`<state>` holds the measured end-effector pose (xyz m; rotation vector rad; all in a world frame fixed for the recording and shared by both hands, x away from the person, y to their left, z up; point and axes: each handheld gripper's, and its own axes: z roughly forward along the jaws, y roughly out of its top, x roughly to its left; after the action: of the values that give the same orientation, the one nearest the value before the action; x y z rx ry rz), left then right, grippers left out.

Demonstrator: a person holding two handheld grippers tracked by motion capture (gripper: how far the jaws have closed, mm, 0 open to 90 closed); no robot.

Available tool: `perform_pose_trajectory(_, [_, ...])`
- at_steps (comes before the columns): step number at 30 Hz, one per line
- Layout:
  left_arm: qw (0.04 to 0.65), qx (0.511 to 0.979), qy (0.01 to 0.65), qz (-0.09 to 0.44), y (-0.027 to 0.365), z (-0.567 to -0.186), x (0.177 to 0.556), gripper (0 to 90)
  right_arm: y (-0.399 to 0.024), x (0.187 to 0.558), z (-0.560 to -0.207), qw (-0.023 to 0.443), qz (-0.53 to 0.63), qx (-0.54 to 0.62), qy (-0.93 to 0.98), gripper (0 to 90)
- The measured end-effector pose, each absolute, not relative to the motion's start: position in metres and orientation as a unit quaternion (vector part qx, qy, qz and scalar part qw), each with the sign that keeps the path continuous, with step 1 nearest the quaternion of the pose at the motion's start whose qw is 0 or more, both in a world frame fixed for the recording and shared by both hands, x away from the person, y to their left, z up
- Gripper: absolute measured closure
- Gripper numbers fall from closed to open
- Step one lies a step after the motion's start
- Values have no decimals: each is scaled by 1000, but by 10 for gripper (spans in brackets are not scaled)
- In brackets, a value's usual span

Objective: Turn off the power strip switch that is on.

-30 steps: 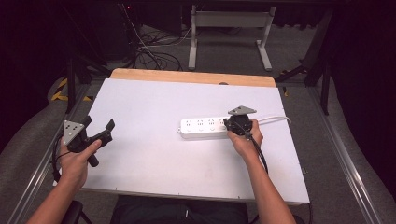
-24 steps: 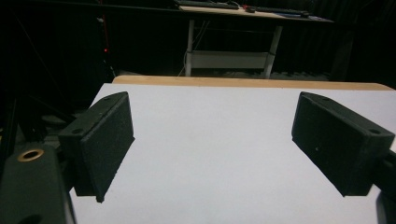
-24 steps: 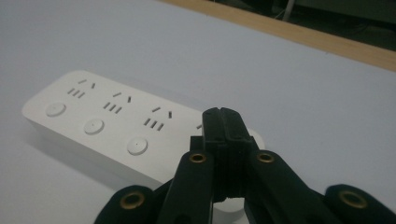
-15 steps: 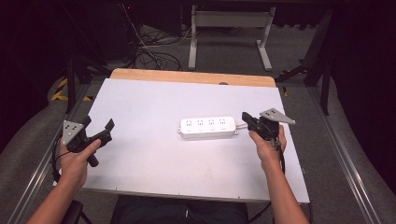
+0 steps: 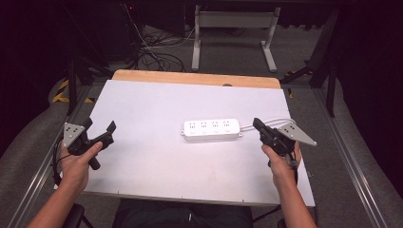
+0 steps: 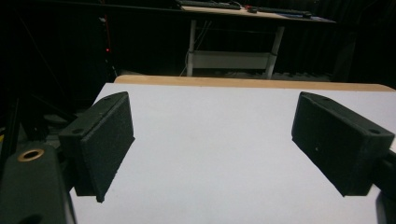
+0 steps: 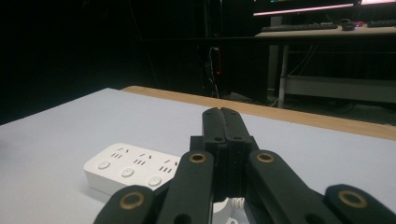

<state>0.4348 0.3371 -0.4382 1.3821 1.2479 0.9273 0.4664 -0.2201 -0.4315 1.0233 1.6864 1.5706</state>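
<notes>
Looking down from the high view, the white power strip (image 5: 211, 129) lies flat near the middle of the white table (image 5: 142, 109), its cord (image 5: 266, 123) trailing off to the right. The right gripper (image 5: 259, 125) sits just right of the strip's right end, apart from it, held low in the person's right hand (image 5: 281, 156). The left gripper (image 5: 100, 130) hovers at the near left edge of the table, well apart from the strip.

In the left gripper view, the two black pads (image 6: 109, 140) stand wide apart with nothing but bare table between them.

In the right gripper view, the jaws are pressed together, empty, and the strip (image 7: 130, 170) shows just left of and beyond them (its socket holes and round buttons face up).

Judging from this, the right gripper is parked beside the strip without any hold on it, so the work looks to be between grasps. A next move would call for spreading those jaws and bringing them over the strip's right end, or its cord, before closing; the left could come in to steady the far end.
</notes>
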Motion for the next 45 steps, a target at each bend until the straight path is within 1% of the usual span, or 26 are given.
perform_pose_trajectory(17, [507, 575, 515, 384, 337, -438, 435, 136, -222, 465, -440, 320, 574, 388, 646, 900])
perform_pose_trajectory(18, [507, 574, 515, 384, 337, -438, 435, 136, -222, 466, -440, 319, 575, 387, 646, 881])
perform_pose_trajectory(19, [508, 574, 515, 383, 336, -438, 435, 136, -222, 466, -440, 316, 576, 389, 646, 819])
perform_pose_trajectory(20, [508, 574, 515, 383, 336, -438, 435, 136, -222, 466, -440, 316, 576, 389, 646, 819])
perform_pose_trajectory(22, [507, 575, 515, 383, 336, -438, 435, 136, -221, 466, -440, 320, 573, 385, 649, 736])
perform_pose_trajectory(23, [508, 573, 517, 383, 336, -438, 435, 136, -221, 466, -440, 318, 574, 388, 647, 672])
perform_pose_trajectory(24, [508, 574, 515, 383, 336, -438, 435, 136, -220, 468, -440, 314, 571, 398, 646, 499])
perform_pose_trajectory(25, [507, 575, 515, 384, 337, -438, 435, 136, -220, 468, -440, 314, 571, 398, 646, 499])
perform_pose_trajectory(26, [507, 575, 515, 384, 337, -438, 435, 136, -219, 470, -441, 310, 568, 407, 645, 390])
perform_pose_trajectory(27, [507, 575, 515, 383, 337, -438, 435, 136, -219, 470, -441, 310, 568, 407, 645, 390])
perform_pose_trajectory(29, [507, 575, 515, 384, 337, -438, 435, 136, -219, 472, -442, 301, 569, 411, 645, 260])
perform_pose_trajectory(31, [508, 573, 516, 383, 336, -438, 435, 136, -219, 473, -443, 300, 566, 412, 648, 187])
perform_pose_trajectory(32, [508, 573, 516, 384, 336, -438, 435, 136, -219, 473, -443, 297, 570, 411, 647, 136])
perform_pose_trajectory(33, [508, 573, 516, 384, 336, -438, 435, 136, -219, 473, -443, 297, 570, 411, 647, 136])
perform_pose_trajectory(34, [507, 573, 516, 384, 336, -438, 435, 136, -219, 472, -442, 295, 574, 408, 646, 103])
perform_pose_trajectory(37, [507, 573, 517, 384, 336, -438, 436, 135, -219, 472, -442, 295, 573, 409, 646, 79])
perform_pose_trajectory(45, [507, 577, 514, 381, 335, -438, 437, 135, -222, 471, -442, 296, 570, 416, 643, 43])
